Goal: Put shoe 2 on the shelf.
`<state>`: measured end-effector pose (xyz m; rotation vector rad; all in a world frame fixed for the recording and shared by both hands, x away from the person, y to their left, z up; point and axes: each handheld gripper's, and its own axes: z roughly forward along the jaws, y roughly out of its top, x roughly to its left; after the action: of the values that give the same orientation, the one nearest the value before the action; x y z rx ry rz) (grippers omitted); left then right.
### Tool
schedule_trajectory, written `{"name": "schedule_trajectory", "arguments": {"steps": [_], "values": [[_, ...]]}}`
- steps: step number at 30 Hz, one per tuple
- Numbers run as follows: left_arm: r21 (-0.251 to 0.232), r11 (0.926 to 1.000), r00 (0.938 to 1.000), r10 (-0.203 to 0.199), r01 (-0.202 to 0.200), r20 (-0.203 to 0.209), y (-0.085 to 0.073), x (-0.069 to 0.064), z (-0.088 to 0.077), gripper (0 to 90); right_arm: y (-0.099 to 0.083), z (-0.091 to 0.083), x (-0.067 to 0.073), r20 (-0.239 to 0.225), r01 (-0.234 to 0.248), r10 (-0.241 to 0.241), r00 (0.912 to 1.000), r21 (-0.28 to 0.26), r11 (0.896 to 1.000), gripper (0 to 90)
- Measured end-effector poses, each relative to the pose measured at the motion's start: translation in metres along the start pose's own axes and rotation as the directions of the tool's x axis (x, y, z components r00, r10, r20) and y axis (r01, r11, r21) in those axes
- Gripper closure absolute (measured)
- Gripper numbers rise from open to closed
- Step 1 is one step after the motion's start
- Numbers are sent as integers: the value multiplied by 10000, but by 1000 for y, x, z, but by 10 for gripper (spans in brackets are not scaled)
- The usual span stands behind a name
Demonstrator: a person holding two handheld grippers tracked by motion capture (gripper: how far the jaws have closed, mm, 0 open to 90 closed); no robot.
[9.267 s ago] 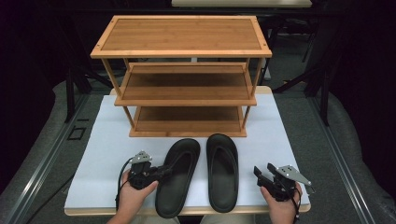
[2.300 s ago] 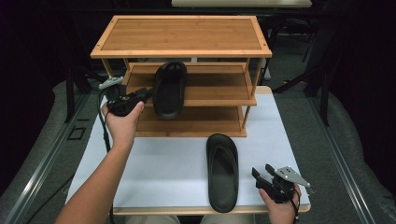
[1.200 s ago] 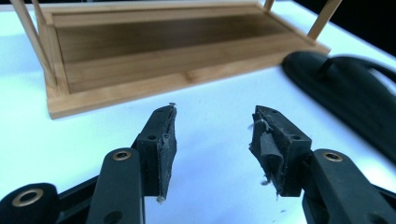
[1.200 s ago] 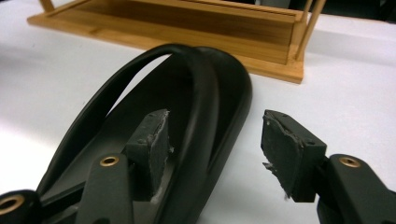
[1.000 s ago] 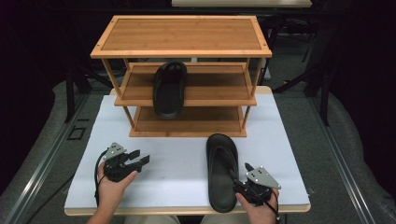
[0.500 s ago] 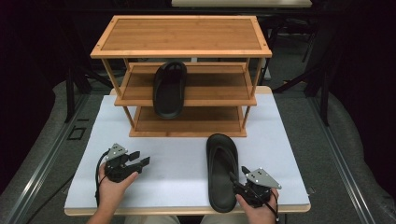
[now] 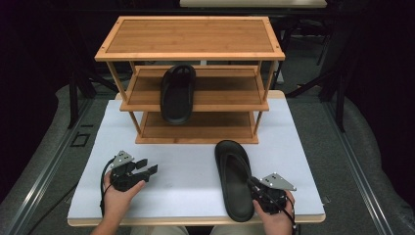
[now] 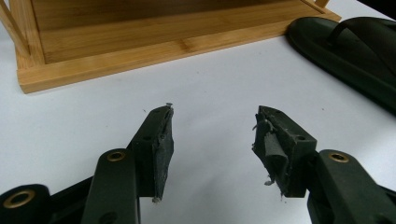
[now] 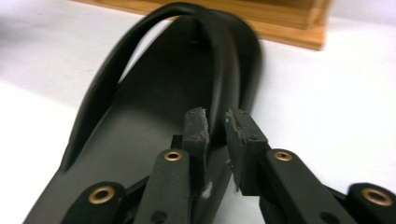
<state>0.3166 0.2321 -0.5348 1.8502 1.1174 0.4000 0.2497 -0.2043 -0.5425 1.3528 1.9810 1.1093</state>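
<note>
Right tongs [image 9: 215, 122] just closing on sandal [image 9: 154, 121] strap, heel cut off

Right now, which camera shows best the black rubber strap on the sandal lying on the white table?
The right gripper view: the black rubber strap arches close up, pinched by the right tool. The high view shows it small; the left gripper view catches part of it at the edge.

Overhead light, even and soft on the white table [image 7: 195, 196]; surroundings fall to near black. Faint shadows under the wooden rack [image 7: 191, 83]. High view slightly soft. Right gripper view blurred toward the top; left gripper view sharp, mild glare on tabletop.
</note>
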Motion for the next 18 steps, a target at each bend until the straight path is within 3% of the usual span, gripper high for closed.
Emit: {"name": "schedule_trajectory", "arguments": {"steps": [1,3,5,6,8,12,14,18], "values": [[5,10000,10000,5,-5,-8,0,0,0,466,1,1,-8,263,-172,172,9995,4,9999,790],[54,10000,10000,21,-21,-10,0,0,0,466,0,1,-10,285,-250,249,9993,21,9997,786],[44,10000,10000,21,-20,-2,0,0,0,466,-1,0,-13,-206,-405,406,9990,22,9992,766],[60,10000,10000,9,-9,-14,0,0,0,466,-2,-1,-10,333,-310,305,9990,147,9994,765],[44,10000,10000,-61,61,-6,0,0,0,466,-5,-1,-7,192,-155,149,9997,357,9992,744],[91,9999,10000,-82,82,7,0,1,0,466,-6,0,-7,530,-227,189,9984,722,9971,750],[52,10000,10000,-85,85,12,0,1,0,466,-6,0,-10,314,-451,429,9986,735,9963,753],[98,9999,10000,-80,80,6,0,1,0,466,-4,0,-11,167,-471,459,9988,872,9951,763]]}}
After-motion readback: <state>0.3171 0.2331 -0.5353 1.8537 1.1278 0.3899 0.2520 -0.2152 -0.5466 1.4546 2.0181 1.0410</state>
